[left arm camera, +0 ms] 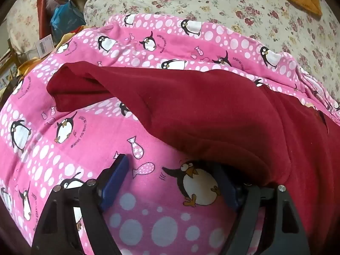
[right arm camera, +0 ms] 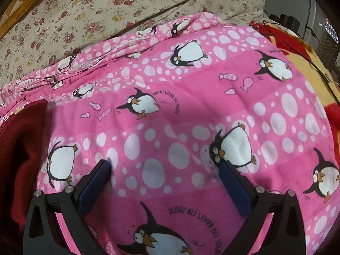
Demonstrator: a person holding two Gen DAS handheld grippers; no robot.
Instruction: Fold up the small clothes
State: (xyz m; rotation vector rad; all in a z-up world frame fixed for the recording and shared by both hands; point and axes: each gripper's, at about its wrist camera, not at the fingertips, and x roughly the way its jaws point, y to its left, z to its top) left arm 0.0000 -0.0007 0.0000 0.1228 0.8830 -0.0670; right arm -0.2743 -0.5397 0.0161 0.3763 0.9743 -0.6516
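Observation:
A dark red garment (left arm camera: pixel 212 110) lies crumpled on a pink penguin-print blanket (left arm camera: pixel 74 138), with a sleeve reaching up and left. My left gripper (left arm camera: pixel 172 170) is open just in front of its lower edge; the right finger sits partly under the cloth's hem, the left finger (left arm camera: pixel 115 178) rests over bare blanket. In the right wrist view the same garment (right arm camera: pixel 19 148) shows at the left edge. My right gripper (right arm camera: pixel 165 170) is open and empty over the pink blanket (right arm camera: pixel 191 106), to the right of the garment.
A floral bedsheet (left arm camera: pixel 233 6) (right arm camera: pixel 85 10) lies beyond the blanket. A blue bag (left arm camera: pixel 65 21) and clutter stand at the far left. A yellow and red blanket (right arm camera: pixel 308 59) lies at the right edge.

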